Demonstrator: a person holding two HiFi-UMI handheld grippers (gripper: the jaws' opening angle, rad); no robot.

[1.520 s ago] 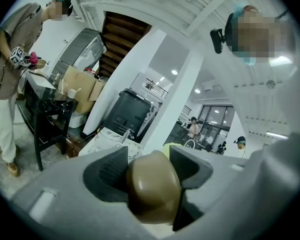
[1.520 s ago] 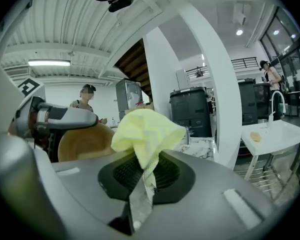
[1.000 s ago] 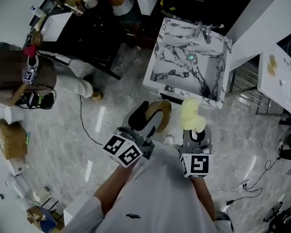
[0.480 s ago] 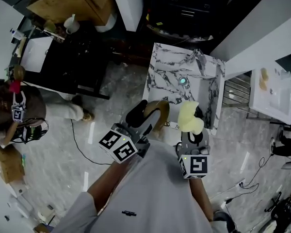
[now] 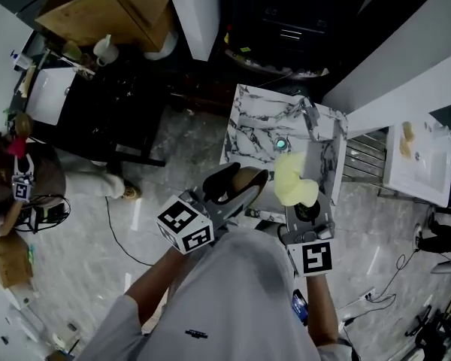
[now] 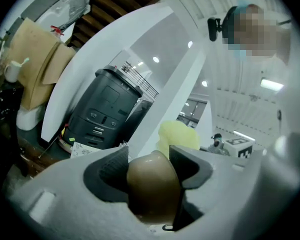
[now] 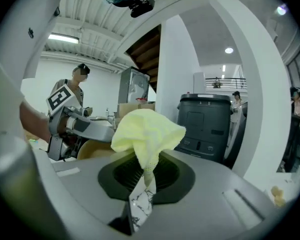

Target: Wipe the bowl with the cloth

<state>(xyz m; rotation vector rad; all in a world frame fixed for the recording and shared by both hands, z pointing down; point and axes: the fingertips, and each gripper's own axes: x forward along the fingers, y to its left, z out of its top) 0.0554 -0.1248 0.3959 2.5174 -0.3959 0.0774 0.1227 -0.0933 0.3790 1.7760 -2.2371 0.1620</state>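
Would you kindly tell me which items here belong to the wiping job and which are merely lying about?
Job:
bowl, in left claw
cloth, in right claw

Lying about:
marble sink
cardboard box
white bottle
black bin

One bowl [image 5: 249, 177], one cloth [image 5: 292, 180], two tools [image 5: 235, 188] [image 5: 307, 212].
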